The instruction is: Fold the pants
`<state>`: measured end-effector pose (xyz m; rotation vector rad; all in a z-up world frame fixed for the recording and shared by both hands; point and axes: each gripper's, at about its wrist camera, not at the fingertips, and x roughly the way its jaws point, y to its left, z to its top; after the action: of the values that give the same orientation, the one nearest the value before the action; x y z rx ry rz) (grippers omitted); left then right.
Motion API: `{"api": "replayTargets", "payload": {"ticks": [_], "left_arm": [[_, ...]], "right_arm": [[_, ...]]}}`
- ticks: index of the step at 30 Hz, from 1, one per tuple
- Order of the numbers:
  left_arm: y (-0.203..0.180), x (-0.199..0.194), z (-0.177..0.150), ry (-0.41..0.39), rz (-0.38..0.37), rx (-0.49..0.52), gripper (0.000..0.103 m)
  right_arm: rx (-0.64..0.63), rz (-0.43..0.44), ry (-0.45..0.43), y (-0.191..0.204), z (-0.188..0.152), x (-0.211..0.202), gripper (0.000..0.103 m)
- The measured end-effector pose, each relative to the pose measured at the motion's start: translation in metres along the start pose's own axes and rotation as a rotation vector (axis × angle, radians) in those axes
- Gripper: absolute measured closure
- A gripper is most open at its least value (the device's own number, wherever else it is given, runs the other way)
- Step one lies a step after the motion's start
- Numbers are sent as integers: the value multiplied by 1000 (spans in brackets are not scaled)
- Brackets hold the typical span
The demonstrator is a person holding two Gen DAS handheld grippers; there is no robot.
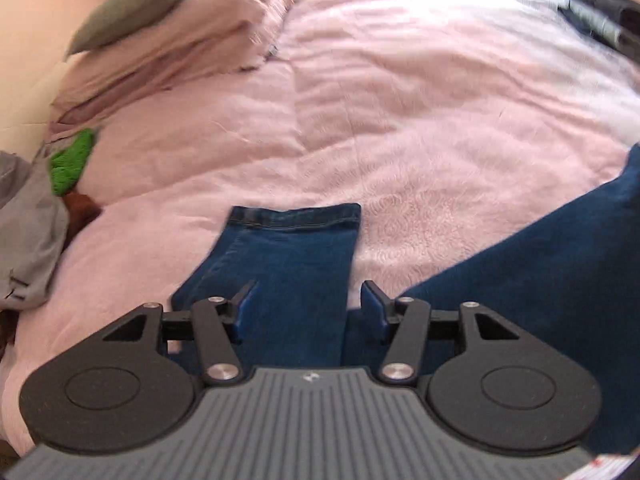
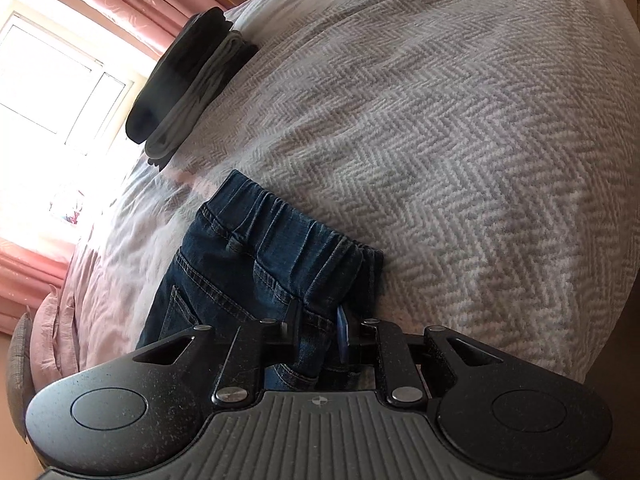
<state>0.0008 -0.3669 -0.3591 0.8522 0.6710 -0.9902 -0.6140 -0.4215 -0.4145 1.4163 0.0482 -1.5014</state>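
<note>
Dark blue denim pants (image 1: 288,264) lie on the pink bedspread (image 1: 400,120). In the left wrist view one leg stretches away, its hem at the far end, and a wider part of the pants (image 1: 540,272) runs off to the right. My left gripper (image 1: 308,306) hovers open above that leg, with its blue pads on either side of it and gripping nothing. In the right wrist view the elastic waistband of the pants (image 2: 280,240) points away from me. My right gripper (image 2: 318,330) is shut on a fold of denim just below the waistband.
A grey herringbone blanket (image 2: 460,140) covers the bed's right part. Folded dark and grey clothes (image 2: 188,76) are stacked at its far edge, near a window with pink curtains. Pink and grey pillows (image 1: 160,20), a green knitted item (image 1: 72,160) and grey cloth (image 1: 28,248) lie at the left.
</note>
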Motion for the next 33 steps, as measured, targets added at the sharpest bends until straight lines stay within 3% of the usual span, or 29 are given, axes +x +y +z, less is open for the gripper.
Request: {"api": "replayTargets", "payload": {"ticks": [2,3,4,5,6,10,13,16,18,20,23,33], "left_arm": [[-10,28,7,51,-14,21,54],[-11,37,7,63,-17,23,60],[-11,42,6,61,5,17,80],[-6,43,3,52,22,4,93],[5,39,2,35,13,-42,100],[90,-16,-23,-94,-14,-423,100],[164,-58,-71,-153,-9,-767,100],[219,-61,-139,-67,30,-1026,99],[240,-40,-183,43,-26,-1207,97],[247,-23,-212,62,-90,-1324,97],[255,-16,-223,14,-140,-1396,97],[260,-24,-231,-20,-173,-1333,95]], "right_arm": [[-1,-4,-3,1,-1,1,90],[-4,-7,-4,1,-1,1,90],[-7,-10,-3,1,-1,1,90],[-8,-12,-3,2,-1,1,90],[-7,-14,-1,2,0,1,90],[-15,-20,10,4,2,3,90],[-19,-23,13,5,3,4,90],[-24,-34,10,7,3,6,90],[-27,-35,11,7,4,7,90],[-28,-44,8,8,4,8,89],[-30,-59,14,10,5,10,89],[68,-49,-1,6,6,9,88]]}}
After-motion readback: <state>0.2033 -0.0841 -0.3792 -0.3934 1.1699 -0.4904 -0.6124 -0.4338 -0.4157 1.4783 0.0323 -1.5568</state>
